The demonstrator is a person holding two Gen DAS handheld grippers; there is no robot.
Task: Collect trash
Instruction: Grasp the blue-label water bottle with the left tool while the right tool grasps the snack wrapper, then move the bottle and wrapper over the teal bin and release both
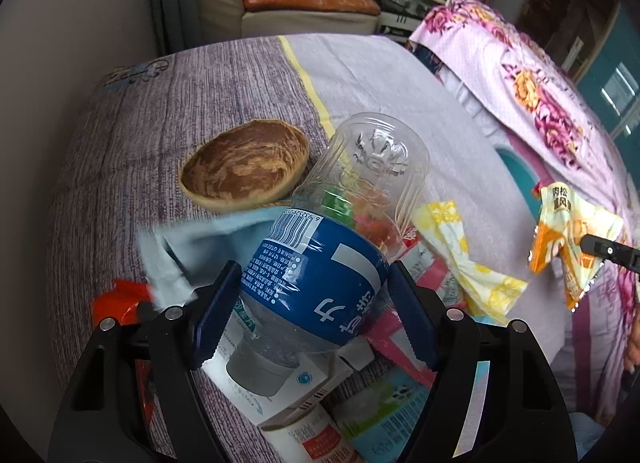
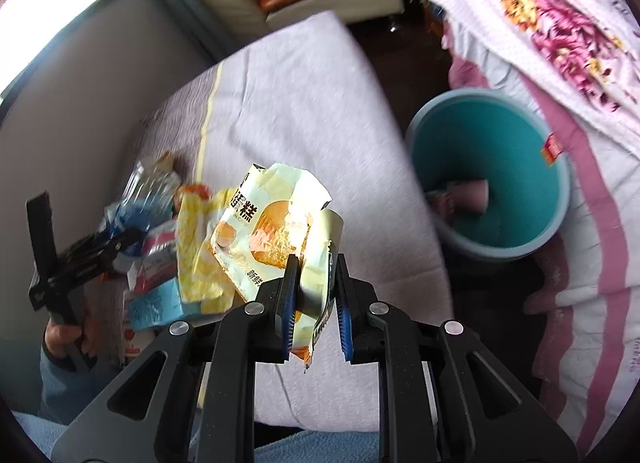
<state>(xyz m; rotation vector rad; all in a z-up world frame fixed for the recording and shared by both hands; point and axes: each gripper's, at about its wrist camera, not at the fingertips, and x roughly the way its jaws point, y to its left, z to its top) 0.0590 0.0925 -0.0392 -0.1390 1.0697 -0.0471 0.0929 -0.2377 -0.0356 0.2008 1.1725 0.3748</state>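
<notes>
Trash is held in both grippers, clear of the bed.
A bottle [image 1: 320, 263] is clamped by the left gripper [image 1: 316, 311]; a wrapper [image 2: 276, 231] is pinched in the right gripper [image 2: 314, 303], near the bin [image 2: 560, 167] for dropping.

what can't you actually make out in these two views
- Left wrist view: the trash pile under the plastic bottle is mostly covered by the bottle and the left gripper.
- Left wrist view: the teal bin shows only a sliver behind the bed edge.
- Right wrist view: the bottle is motion-blurred; its label is unreadable.
- Right wrist view: the bin's contents are too small to identify.
- Right wrist view: the cake wrapper print is washed out by glare.
</notes>
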